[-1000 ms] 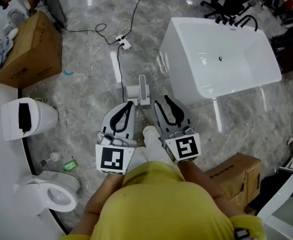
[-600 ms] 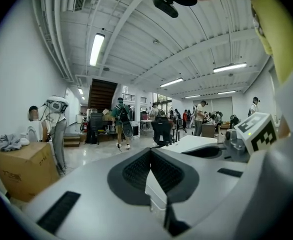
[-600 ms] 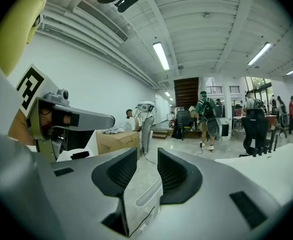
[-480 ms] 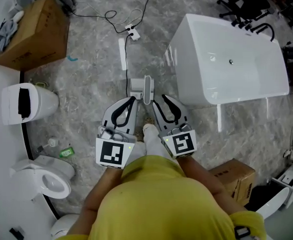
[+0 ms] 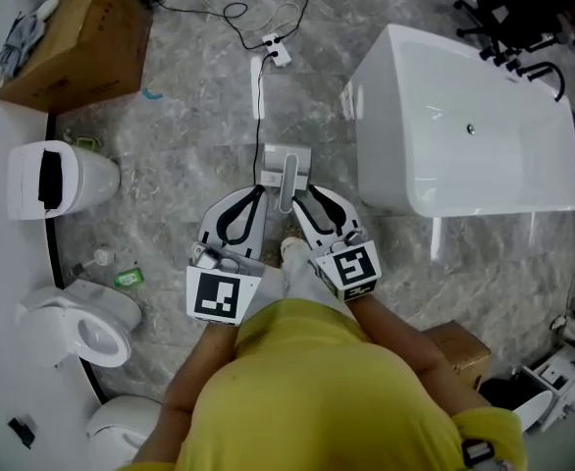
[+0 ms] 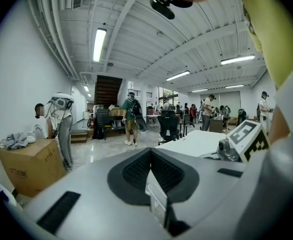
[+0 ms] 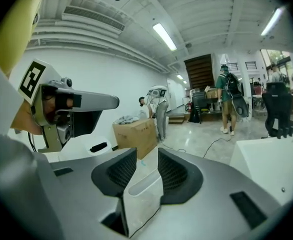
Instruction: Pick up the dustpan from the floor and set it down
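In the head view the grey dustpan [image 5: 272, 159] lies flat on the marble floor, its long handle [image 5: 287, 181] pointing back toward me. My left gripper [image 5: 257, 194] hovers just left of the handle's near end, jaws closed tip to tip with nothing between them. My right gripper [image 5: 316, 198] sits just right of the handle, jaws partly apart and nothing gripped. The handle's near end lies between the two grippers. Neither gripper view shows the dustpan; the left gripper [image 6: 149, 153] and the right gripper [image 7: 147, 156] look out level across the hall.
A white bathtub [image 5: 464, 126] stands close on the right. A power strip with cable [image 5: 278, 52] and a white strip [image 5: 258, 72] lie beyond the dustpan. Toilets [image 5: 62, 180] [image 5: 81, 332] line the left wall, with cardboard boxes [image 5: 81, 37] [image 5: 454, 346]. People stand far off [image 6: 131, 116].
Both grippers have dropped and pushed forward to the dustpan; its handle end now lies between their tips. Jaw openings look the same.
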The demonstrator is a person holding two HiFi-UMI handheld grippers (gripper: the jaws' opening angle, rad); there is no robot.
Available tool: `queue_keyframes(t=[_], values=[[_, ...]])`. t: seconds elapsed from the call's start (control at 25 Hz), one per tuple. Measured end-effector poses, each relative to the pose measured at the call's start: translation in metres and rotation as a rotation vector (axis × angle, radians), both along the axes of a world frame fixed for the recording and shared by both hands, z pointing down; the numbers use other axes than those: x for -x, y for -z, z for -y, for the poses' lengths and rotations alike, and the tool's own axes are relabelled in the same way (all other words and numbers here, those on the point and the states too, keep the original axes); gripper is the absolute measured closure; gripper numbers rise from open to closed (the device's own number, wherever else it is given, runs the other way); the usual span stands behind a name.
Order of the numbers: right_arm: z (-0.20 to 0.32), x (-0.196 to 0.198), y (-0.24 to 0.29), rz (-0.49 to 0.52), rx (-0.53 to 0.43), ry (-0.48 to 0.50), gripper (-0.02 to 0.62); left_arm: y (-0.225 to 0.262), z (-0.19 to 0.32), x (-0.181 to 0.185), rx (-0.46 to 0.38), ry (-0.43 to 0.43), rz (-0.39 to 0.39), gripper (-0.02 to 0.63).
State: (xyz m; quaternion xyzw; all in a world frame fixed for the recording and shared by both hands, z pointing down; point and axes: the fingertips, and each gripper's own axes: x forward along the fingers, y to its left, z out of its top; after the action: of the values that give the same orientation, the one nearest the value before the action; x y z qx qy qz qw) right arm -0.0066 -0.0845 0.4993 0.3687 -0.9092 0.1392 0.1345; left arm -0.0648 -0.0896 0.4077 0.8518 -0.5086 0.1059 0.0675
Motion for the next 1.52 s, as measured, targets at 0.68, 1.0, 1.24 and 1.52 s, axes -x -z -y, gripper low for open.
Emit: queue_keyframes(t=[0.68,1.0,1.24,1.52], values=[[0.000,0.021,-0.075,0.189,0.477,0.091,0.345,-0.026,0.032,0.022,0.058,-0.028,0.027,0.604],[-0.006,0.032,-0.099,0.349,0.686,0.123,0.298,-0.047,0.035,0.027,0.116,-0.083,0.055,0.604],[-0.005,0.045,-0.104,0.457,0.759,0.180,0.350,-0.051,0.036,0.030,0.124,-0.102,0.062,0.604],[0.006,0.052,-0.104,0.482,0.785,0.178,0.430,-0.051,0.038,0.031,0.131,-0.098,0.069,0.604]])
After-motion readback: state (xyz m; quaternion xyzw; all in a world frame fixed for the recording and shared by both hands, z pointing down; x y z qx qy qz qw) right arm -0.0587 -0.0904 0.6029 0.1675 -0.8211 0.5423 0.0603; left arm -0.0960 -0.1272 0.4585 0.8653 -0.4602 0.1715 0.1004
